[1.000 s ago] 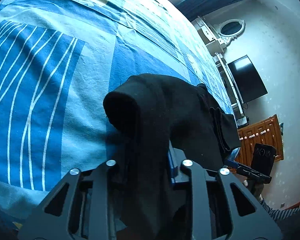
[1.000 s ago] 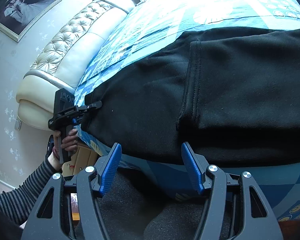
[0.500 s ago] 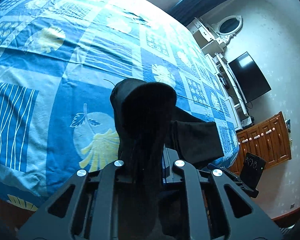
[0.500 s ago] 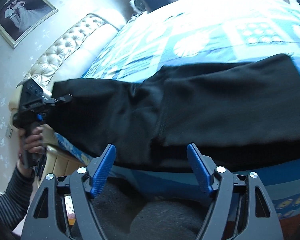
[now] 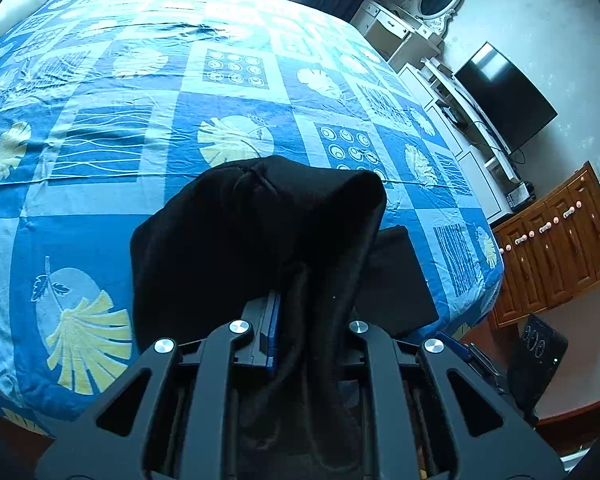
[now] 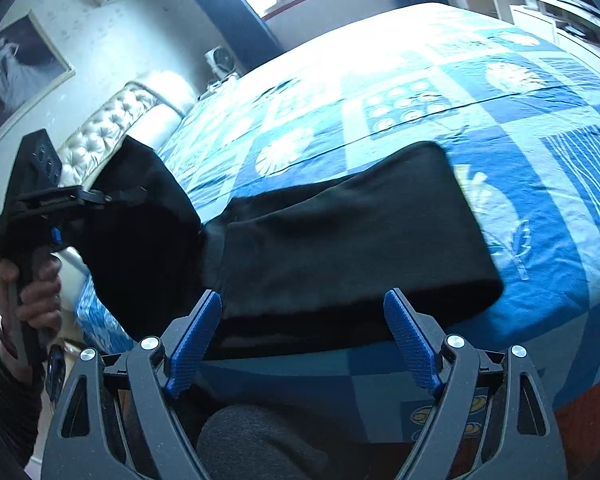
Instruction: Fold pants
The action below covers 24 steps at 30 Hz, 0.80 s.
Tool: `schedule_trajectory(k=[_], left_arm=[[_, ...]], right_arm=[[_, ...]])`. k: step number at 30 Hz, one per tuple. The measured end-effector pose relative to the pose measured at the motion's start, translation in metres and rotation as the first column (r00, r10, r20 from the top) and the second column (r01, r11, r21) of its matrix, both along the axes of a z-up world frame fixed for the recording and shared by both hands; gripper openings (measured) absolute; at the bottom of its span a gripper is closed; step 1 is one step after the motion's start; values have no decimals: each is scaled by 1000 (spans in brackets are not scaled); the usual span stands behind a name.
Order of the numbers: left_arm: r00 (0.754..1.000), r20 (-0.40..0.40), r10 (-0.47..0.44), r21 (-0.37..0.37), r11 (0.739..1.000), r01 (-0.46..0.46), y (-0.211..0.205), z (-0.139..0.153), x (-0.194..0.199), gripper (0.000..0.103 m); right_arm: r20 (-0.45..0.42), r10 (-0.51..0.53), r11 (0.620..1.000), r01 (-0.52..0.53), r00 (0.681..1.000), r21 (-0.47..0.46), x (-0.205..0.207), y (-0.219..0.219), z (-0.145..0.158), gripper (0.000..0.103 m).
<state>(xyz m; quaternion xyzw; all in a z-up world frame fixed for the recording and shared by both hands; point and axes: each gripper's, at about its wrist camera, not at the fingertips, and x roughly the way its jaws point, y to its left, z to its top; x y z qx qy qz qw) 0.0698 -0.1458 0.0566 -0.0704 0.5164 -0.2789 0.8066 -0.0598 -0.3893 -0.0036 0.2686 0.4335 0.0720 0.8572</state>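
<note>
Since one second ago, the left gripper (image 5: 312,320) has lifted its end of the pants (image 6: 340,248) higher above the bed (image 5: 228,92), and the right gripper (image 6: 300,336) has drawn back from the cloth. Now the left gripper is clenched on a thick bunch of the black fabric, which stands up in a hump over its fingers and hangs down on both sides. The right gripper is released, its blue pads wide apart with nothing between them, just in front of the near edge of the pants.

The pants lie along the near edge of the bed on the blue patterned sheet, already doubled lengthwise as it seems, with one end raised in the air.

I judge the fabric as soft, rather thick and not slippery; it is light but sags at once where it is not supported. A good place to hold would be the folded edge or a hem, taking all layers together, so that the lower layer does not slide out.
</note>
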Motion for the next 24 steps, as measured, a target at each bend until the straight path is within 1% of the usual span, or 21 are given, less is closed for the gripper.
schedule_trajectory(k=[4,8,10,13,16,21,24], left_arm=[[999,35,-8,99,995,4,-51,-18,1,14],[998,67,-14,202,979,0,-91,-45,0,14],[997,79,-15,251,968,-5,-106,-60,-2,14],[996,86,-4,306,952,-23,-120,-79,-4,14],[994,109,11,353,934,-49,-129,-91,-8,14],[987,159,24,407,909,-88,-139,-100,-14,14],[982,185,32,427,898,-110,-144,-102,-18,15]], right_arm=[[15,-43,999,43,999,-22,-10,-20,0,83],[25,-72,995,74,997,-65,-21,-35,-2,83],[21,-80,994,82,997,-70,-25,-40,-5,83],[8,-91,994,91,996,-58,-29,-47,-12,83],[0,-102,993,102,995,-50,-30,-50,-17,83],[-8,-117,993,117,993,-23,-33,-55,-23,83],[-1,-125,992,125,992,-17,-34,-58,-24,83]])
